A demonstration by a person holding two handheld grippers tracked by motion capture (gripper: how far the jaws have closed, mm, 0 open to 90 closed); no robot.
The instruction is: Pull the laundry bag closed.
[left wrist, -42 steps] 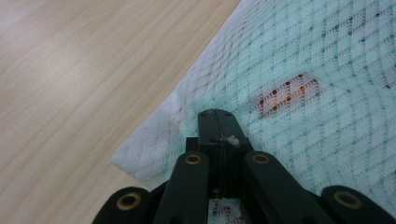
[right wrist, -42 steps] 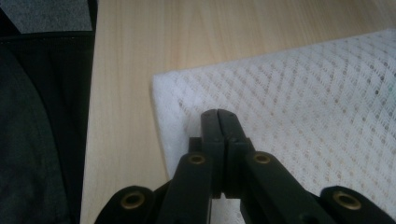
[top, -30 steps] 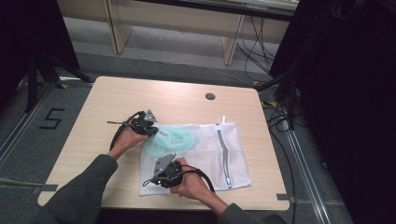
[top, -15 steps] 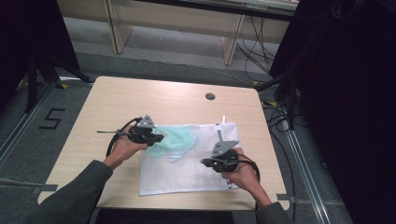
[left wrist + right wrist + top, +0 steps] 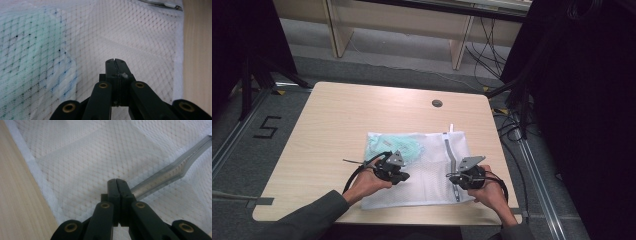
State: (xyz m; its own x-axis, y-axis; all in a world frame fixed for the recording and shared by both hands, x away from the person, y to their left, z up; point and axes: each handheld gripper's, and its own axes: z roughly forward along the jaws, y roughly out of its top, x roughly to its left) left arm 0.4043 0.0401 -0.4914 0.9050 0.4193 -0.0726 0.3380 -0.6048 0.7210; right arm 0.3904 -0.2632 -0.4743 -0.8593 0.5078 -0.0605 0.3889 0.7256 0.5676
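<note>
**Both grippers just shifted on the laundry bag – looks like a reposition, not a pull**

Quick read, going L to R.

Left gripper (image 5: pixel 403 176): a sec ago it sat up at the bag's far-left corner, now it's come toward the person and hangs over the left half of the white mesh zip-up laundry bag (image 5: pixel 424 175), roughly 7 o'clock from the bag's middle. Jaws are pressed flat together w/ nothing between them in the left gripper view (image 5: pixel 115 65), just mesh underneath.

The mint-green dotted cloth (image 5: pixel 394 146) is inside the bag, bunched at about 10 o'clock, just past the left gripper. Doesn't seem to have budged.

Right gripper (image 5: pixel 450 176): bigger move. It was at the bag's near-left edge, then swung across, and now sits at the bag's near-right, ~4 o'clock, right by the grey zipper strip (image 5: pixel 165 178) that runs along the right side. Also clamped shut on nothing (image 5: pixel 117 185), zipper just beside the tips but I can't tell if touching.

Bag itself lies flat on the pale wooden table (image 5: pixel 337 120), near-right part, same spot as before afaict.

My take: neither tool has hold of anything, so this is setup. W/ the right one parked by the zipper and the left one on the mesh, I'd guess next is pinning the bag and working the zip. Both need to open up first tho.
</note>
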